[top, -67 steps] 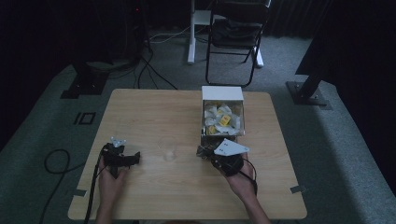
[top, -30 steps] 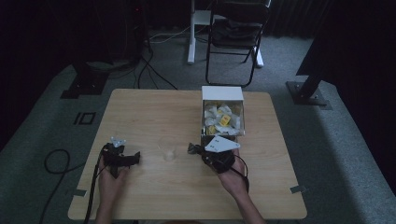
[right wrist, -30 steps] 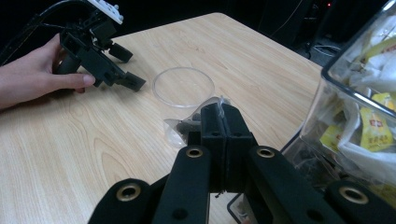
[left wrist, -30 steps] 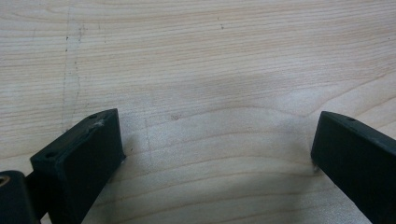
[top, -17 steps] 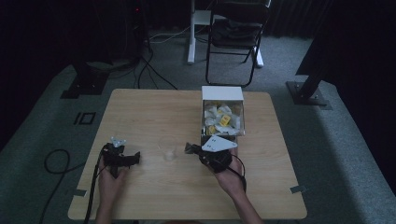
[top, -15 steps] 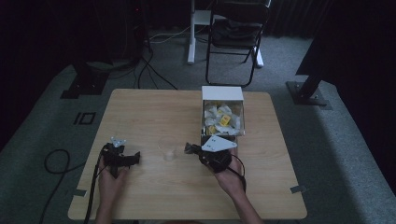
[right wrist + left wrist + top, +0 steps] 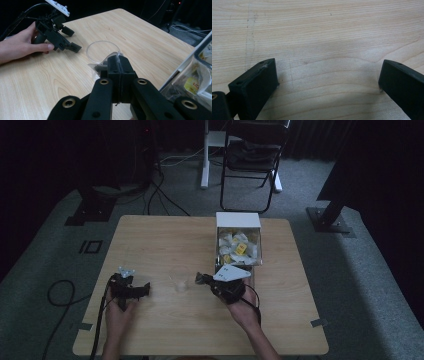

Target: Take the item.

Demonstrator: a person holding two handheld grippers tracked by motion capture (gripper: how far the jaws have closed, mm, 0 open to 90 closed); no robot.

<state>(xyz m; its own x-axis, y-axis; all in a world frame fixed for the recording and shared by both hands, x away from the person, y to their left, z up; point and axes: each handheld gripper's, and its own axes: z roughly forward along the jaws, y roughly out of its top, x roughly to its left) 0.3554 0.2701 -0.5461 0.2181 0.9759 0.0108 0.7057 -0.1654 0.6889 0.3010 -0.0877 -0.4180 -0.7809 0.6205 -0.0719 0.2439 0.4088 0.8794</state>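
My right gripper (image 7: 201,279) (image 7: 117,59) is shut on a small clear packet (image 7: 99,68) with something dark inside. It holds the packet just beside the rim of a clear plastic cup (image 7: 180,284) (image 7: 103,51) that stands upright at the middle of the wooden table (image 7: 165,240). At the table's left, my left gripper (image 7: 145,289) (image 7: 327,82) rests with its jaws wide open and nothing between them, only bare wood below. The left gripper (image 7: 72,39) also shows in the right gripper view, held by a hand beyond the cup.
A white-rimmed clear box (image 7: 238,220) with several yellow and white packets (image 7: 237,247) stands at the table's back right, close behind my right hand. A folding chair (image 7: 250,155) and cables lie on the floor past the far edge.
My right gripper has moved left from the box toward the clear cup, carrying the packet. The left gripper has stayed put.
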